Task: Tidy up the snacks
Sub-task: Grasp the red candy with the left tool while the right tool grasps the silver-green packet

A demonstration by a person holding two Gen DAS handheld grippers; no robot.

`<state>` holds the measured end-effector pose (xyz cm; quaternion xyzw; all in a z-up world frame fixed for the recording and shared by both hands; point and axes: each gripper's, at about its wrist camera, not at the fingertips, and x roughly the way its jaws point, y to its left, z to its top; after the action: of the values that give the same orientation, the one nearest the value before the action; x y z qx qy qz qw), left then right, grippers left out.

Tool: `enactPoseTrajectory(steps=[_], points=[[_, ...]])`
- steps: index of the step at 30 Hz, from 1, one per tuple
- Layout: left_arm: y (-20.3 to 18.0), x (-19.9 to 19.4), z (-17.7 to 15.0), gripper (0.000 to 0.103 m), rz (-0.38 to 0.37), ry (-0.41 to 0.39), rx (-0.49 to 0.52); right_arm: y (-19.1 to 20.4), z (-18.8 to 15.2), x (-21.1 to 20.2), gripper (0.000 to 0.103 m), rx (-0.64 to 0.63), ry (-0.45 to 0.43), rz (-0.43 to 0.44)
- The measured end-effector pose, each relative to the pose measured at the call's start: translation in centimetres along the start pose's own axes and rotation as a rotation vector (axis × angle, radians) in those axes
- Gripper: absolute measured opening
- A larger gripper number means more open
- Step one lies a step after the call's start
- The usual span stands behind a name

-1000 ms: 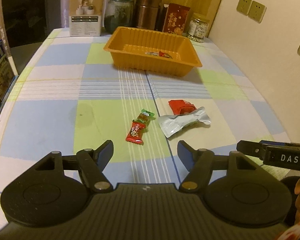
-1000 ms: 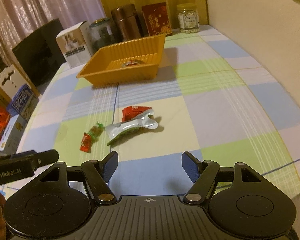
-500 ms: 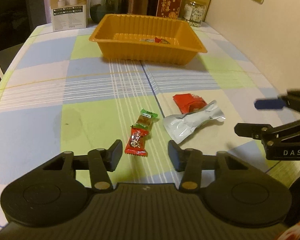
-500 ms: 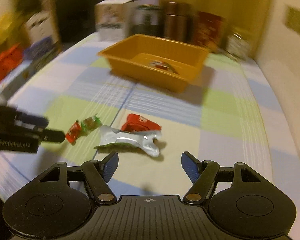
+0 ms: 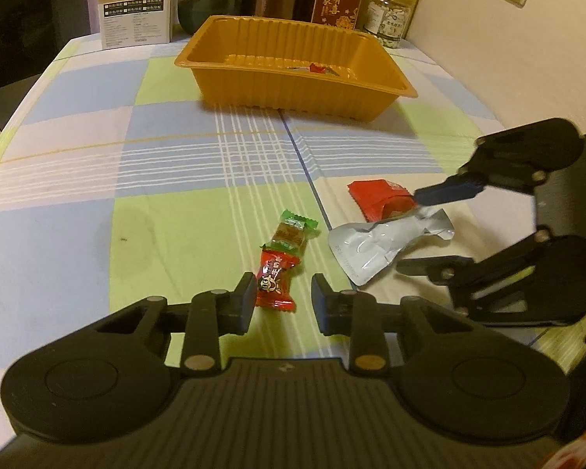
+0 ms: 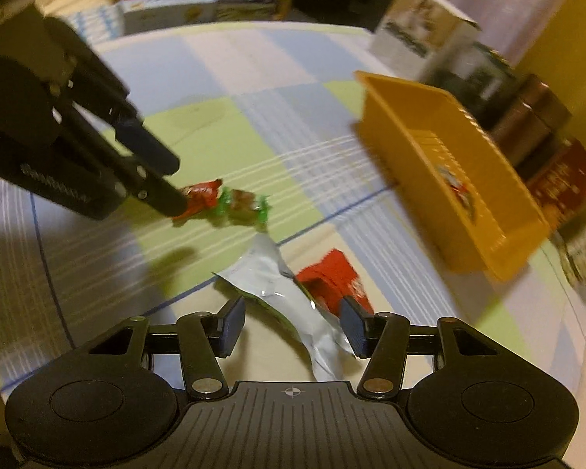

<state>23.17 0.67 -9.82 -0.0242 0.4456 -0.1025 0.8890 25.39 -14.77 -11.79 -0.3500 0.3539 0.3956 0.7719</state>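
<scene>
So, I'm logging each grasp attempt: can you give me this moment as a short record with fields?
left gripper: jaws just been closing, red candy between them, pads not pressing yet
right gripper: jaws just been closing, astride silver pouch, not gripped
green candy: on tablecloth, touching red candy's far end
red packet: beside pouch
orange tray: at the back, one snack inside

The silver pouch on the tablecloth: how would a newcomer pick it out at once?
Start at the orange tray on the checked tablecloth, then come toward the camera to four loose snacks. The silver pouch is the largest, crumpled and foil-grey, overlapping the red packet, with the right gripper straddling it.
</scene>
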Motion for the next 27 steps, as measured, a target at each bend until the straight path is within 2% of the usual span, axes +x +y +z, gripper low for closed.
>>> enactPoseTrajectory(steps=[4,5,7,10,14,18,23,25,27], points=[[0.1,-0.1,-0.3,0.027,-0.008,-0.002,-0.004,-0.6,0.1,1.4,0.045,0.005,0.017,0.002],[0.1,0.0,-0.3,0.027,-0.009,-0.001,-0.007,-0.8,0.0,1.5,0.043,0.024,0.023,0.008],[0.3,0.1,-0.5,0.027,-0.008,0.001,-0.014,-1.2,-0.1,1.4,0.03,0.064,0.039,0.017],[0.5,0.3,-0.6,0.027,-0.006,0.003,-0.024,-1.4,-0.5,0.9,0.026,0.167,0.06,0.05],[0.5,0.4,-0.7,0.027,-0.007,0.002,-0.028,-2.1,-1.5,-0.1,0.026,0.387,0.062,0.107],[0.6,0.4,-0.8,0.027,-0.006,0.0,-0.033,-2.6,-2.4,-0.9,0.027,0.558,0.024,0.136],[0.7,0.5,-0.8,0.027,-0.005,-0.006,-0.042,-2.2,-2.8,-1.0,0.032,0.645,-0.015,0.1],[0.7,0.5,-0.9,0.027,-0.006,-0.009,-0.042,-2.2,-2.9,-1.1,0.043,0.671,-0.035,0.094],[0.8,0.6,-0.9,0.028,-0.005,-0.008,-0.044,-2.2,-2.9,-1.0,0.044,0.695,-0.045,0.071]])
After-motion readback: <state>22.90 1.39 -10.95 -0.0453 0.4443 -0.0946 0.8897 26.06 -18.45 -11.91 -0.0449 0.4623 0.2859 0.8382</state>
